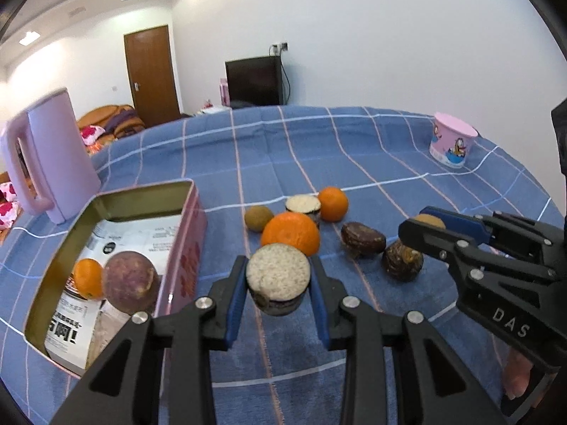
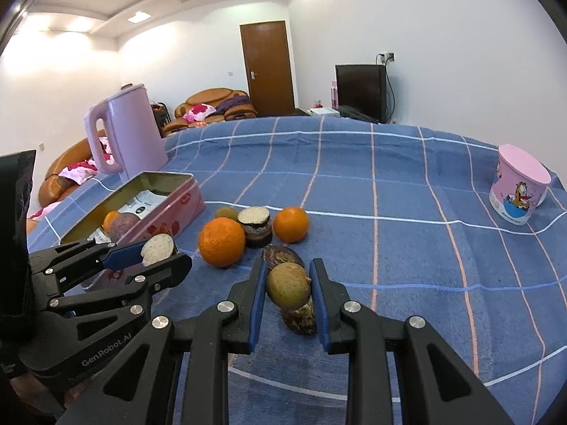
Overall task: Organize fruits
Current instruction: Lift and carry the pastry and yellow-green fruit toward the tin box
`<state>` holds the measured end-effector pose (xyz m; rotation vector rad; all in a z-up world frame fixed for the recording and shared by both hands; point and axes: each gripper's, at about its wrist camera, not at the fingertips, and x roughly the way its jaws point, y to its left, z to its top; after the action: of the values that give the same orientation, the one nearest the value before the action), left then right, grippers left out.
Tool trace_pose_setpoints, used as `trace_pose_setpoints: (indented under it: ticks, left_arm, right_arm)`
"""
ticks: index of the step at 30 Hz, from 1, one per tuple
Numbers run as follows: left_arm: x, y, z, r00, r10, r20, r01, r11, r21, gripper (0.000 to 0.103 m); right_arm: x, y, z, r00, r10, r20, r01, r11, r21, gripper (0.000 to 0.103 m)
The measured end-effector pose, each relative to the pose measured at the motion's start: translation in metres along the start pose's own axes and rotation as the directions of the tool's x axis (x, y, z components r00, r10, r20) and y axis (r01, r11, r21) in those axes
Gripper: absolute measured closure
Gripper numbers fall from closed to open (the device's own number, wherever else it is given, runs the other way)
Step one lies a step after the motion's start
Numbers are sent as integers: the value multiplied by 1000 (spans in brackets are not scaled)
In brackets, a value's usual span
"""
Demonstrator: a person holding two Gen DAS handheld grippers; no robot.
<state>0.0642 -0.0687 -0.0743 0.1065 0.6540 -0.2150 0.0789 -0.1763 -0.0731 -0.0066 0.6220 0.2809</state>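
Both grippers are carrying fruit at once, so the step in hand looks like the transfer into the pink tin (image 1: 184, 248), the landmark for everything here.

The left gripper (image 1: 278, 283) is clenching a cut purple fruit half (image 1: 278, 278), its pale speckled face turned up toward the camera. The blue pads are pressing on both sides of it, and it is hanging clear of the blue checked cloth (image 1: 319, 148), just to the right of the tin's long pink wall. The right gripper (image 2: 287, 283) is grasping a small brownish-green round fruit (image 2: 287, 285), pinching it between its pads further right of the tin, above a dark wrinkled fruit (image 2: 299, 318) that is lying on the cloth.

Inside the tin, a small orange (image 1: 88, 278) and a whole purple fruit (image 1: 131, 281) are already sitting on printed packets. Well to the right of the tin, loose fruit is waiting in a cluster: a large orange (image 1: 290, 232), a second orange (image 1: 333, 203), another cut half (image 1: 303, 205), a green-brown fruit (image 1: 258, 217) and a dark brown one (image 1: 363, 239).

The next move probably calls for swinging the left load over the tin's rim and lowering it into the free space beside the purple fruit before releasing. The right gripper is likely needing to wait or follow behind, since both cannot fit over the opening together.
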Motion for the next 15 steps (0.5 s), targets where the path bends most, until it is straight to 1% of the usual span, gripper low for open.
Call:
trace_pose_setpoints:
  ticks: [8,15]
  left_arm:
    - [-7,3,1,999,13,50,-12,1000,-16,68]
    - [-12,5,-1,997,20,74,-18,1000,-25,68]
  right_arm:
    - [-8,4,-1,999,2,44,-2,1000,-20,77]
    - [-15,6,-3,997,-3,81,5,999,-36,77]
